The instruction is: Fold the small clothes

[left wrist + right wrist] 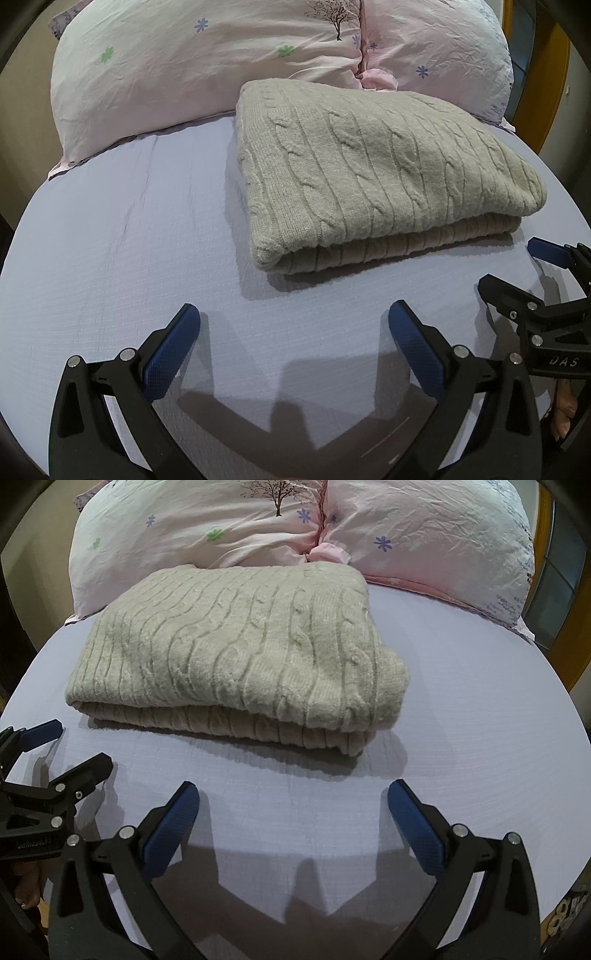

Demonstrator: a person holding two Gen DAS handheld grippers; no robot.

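A beige cable-knit sweater lies folded into a thick, neat rectangle on the lilac bed sheet, toward the head of the bed, its far edge touching the pink pillows, layers stacked evenly.
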